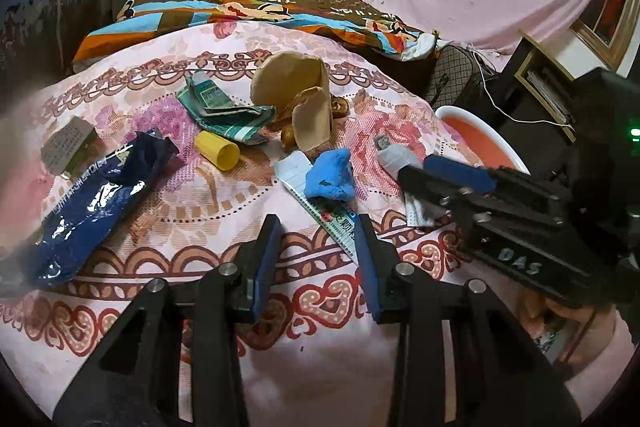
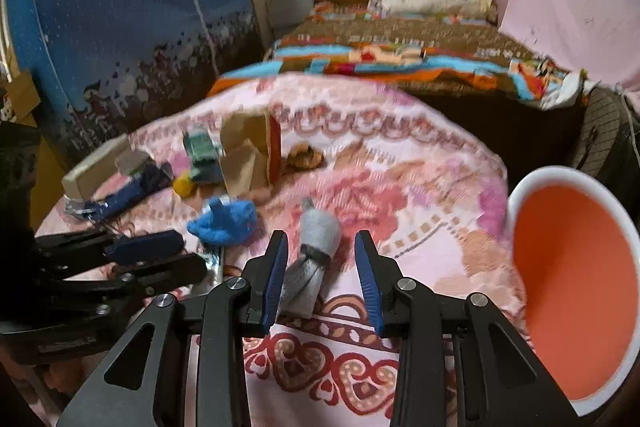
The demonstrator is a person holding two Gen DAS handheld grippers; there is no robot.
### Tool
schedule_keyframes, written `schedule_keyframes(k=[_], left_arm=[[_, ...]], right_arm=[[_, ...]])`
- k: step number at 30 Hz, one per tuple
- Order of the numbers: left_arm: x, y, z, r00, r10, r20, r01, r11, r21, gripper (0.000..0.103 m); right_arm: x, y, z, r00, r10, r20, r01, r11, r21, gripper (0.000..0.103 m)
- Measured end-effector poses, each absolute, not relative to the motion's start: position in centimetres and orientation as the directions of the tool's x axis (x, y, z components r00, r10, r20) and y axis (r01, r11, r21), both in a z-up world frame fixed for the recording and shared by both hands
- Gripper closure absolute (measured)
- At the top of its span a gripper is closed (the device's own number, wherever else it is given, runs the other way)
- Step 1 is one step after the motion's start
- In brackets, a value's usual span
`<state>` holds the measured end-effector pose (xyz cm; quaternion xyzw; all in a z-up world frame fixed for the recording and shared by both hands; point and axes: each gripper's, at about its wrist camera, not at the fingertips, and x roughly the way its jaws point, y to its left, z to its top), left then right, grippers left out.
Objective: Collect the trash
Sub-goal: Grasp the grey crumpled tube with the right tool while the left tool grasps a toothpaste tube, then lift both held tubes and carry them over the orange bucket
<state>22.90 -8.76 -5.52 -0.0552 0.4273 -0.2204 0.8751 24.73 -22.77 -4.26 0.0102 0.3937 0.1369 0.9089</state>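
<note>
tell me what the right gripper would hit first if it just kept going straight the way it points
Most likely the grey wad, which lies between the open fingers of the right gripper, its near end by the left pad. Beyond it only pink bedspread shows. Height above the bed is unclear.

My right gripper [image 1: 424, 183] is covering part of the grey wad [image 1: 394, 157], the orange bin [image 2: 576, 291] is running off the frame edge, and the far clutter is blurring.
</note>
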Motion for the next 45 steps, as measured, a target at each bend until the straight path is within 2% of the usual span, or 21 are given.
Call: schedule_keyframes(k=[3,4,7,16,21,30,37,45], left_arm=[[22.9,-9.0,-5.5,0.534,-0.431,-0.727,0.343,0.897,-0.279,0.082],[23.0,-9.1,-5.5,0.531,-0.434,-0.728,0.345,0.895,-0.282,0.082],[23.4,-9.6,-5.5,0.520,-0.444,-0.730,0.347,0.890,-0.295,0.082],[24.2,-11.6,-5.8,0.516,-0.387,-0.764,0.322,0.914,-0.245,0.082],[23.9,-11.7,-5.8,0.531,-0.351,-0.771,0.317,0.926,-0.204,0.091],[20.9,-9.8,-5.2,0.559,-0.353,-0.750,0.325,0.926,-0.193,0.097],[18.6,-8.3,-3.6,0.655,-0.372,-0.658,0.312,0.926,-0.212,0.097],[17.0,-8.2,-1.3,0.758,-0.397,-0.517,0.339,0.918,-0.208,0.098]], right_arm=[[24.9,-23.0,-4.6,0.640,0.256,-0.725,-0.231,0.963,0.137,0.076],[24.7,-23.1,-4.5,0.643,0.258,-0.721,-0.230,0.963,0.140,0.086],[24.1,-23.4,-4.3,0.659,0.262,-0.705,-0.222,0.963,0.150,0.088],[22.1,-24.4,-3.9,0.720,0.210,-0.661,-0.158,0.978,0.138,0.089],[21.8,-25.0,-4.0,0.723,0.215,-0.656,-0.142,0.976,0.163,0.089],[21.0,-24.3,-3.8,0.743,0.199,-0.640,-0.157,0.980,0.122,0.089],[19.7,-23.1,-2.9,0.788,0.200,-0.582,-0.195,0.978,0.072,0.089],[16.7,-22.8,-0.9,0.878,0.232,-0.418,-0.239,0.970,0.036,0.089]])
